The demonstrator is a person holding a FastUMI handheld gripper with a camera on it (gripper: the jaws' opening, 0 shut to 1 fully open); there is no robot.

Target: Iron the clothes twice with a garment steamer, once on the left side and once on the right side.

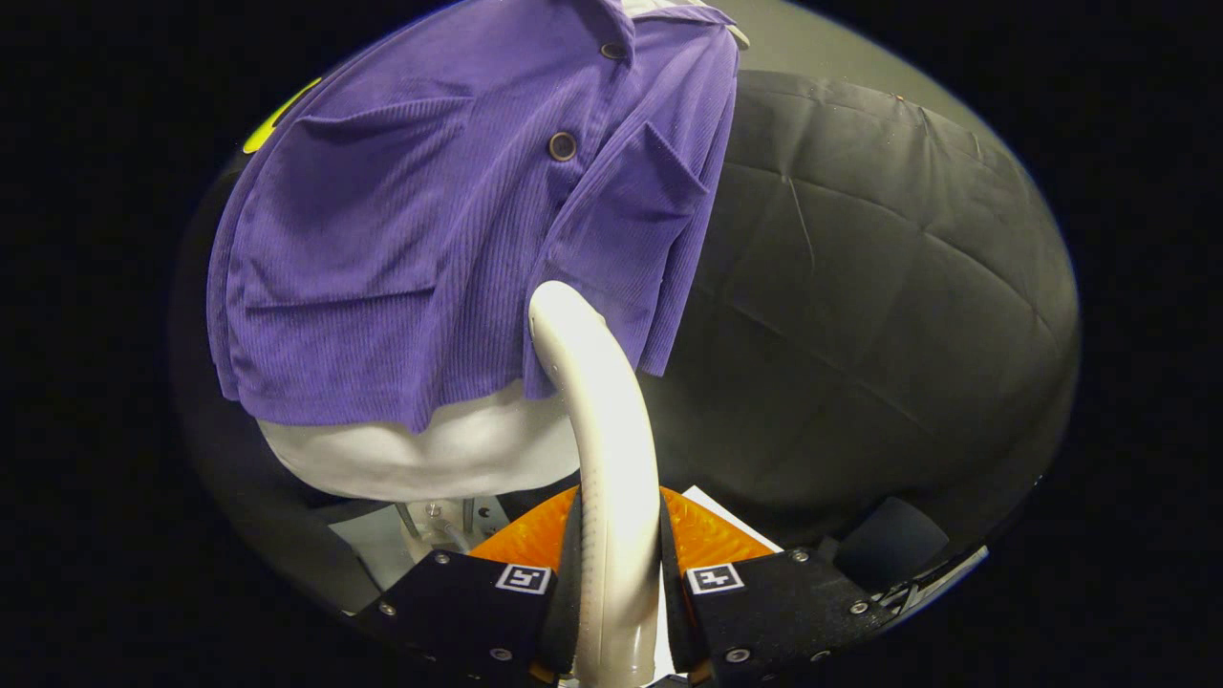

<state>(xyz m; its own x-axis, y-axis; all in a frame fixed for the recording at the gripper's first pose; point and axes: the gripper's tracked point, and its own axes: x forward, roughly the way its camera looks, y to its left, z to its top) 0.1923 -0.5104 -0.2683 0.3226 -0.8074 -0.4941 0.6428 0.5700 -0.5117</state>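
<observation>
Jaws clamp steamer (602, 420) w/ gripper (616, 583); shirt (401, 239), black cloth wall (879, 287) behind.

The tool (616, 583) carries screws and square markers on both sides.

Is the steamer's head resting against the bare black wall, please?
No: held in the closed jaws, the steamer meets the purple shirt at its hem.

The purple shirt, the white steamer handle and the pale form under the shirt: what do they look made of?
The purple shirt looks like ribbed cotton-type cloth, matte: fine lines and soft folds show. The steamer handle, pinched between the tongs, seems smooth plastic with a soft sheen. The pale form under the hem looks like hard, matte plastic or foam; which one is unclear.
</observation>
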